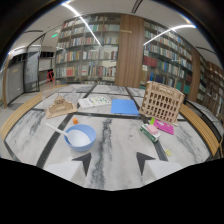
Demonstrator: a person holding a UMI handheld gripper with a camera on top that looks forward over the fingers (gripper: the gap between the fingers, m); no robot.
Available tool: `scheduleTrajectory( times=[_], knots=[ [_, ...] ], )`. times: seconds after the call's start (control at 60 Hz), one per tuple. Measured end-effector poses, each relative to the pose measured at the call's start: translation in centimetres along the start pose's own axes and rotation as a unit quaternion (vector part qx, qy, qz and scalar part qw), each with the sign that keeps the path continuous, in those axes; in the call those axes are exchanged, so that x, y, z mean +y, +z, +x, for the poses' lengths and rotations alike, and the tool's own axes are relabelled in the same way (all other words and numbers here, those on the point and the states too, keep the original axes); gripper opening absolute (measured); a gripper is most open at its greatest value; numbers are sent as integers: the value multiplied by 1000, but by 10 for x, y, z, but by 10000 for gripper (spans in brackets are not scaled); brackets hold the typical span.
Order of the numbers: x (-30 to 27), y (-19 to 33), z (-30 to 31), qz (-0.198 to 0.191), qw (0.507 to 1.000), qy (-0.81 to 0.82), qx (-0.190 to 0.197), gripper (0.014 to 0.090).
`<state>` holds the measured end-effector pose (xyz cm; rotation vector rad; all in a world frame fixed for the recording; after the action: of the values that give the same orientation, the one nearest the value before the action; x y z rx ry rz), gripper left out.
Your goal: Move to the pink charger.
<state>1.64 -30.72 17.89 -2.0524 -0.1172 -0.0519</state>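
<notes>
A white marble pattern with grey veins and black bands is shown on the table (115, 145). A pale blue bowl (80, 137), a blue folder (124, 107), a pink charger (163, 126), a green-and-pink box (150, 131) and a light wooden rack (161, 101) are seen. The fingers (84, 162) are black.
</notes>
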Motion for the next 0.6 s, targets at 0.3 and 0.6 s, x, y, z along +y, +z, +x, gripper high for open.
scheduleTrajectory(
  times=[0.3, 0.6],
  knots=[
    [13, -26, 6, -3, 1000, -3, 1, 856],
    [40, -25, 81, -20, 999, 9, 40, 859]
  ],
)
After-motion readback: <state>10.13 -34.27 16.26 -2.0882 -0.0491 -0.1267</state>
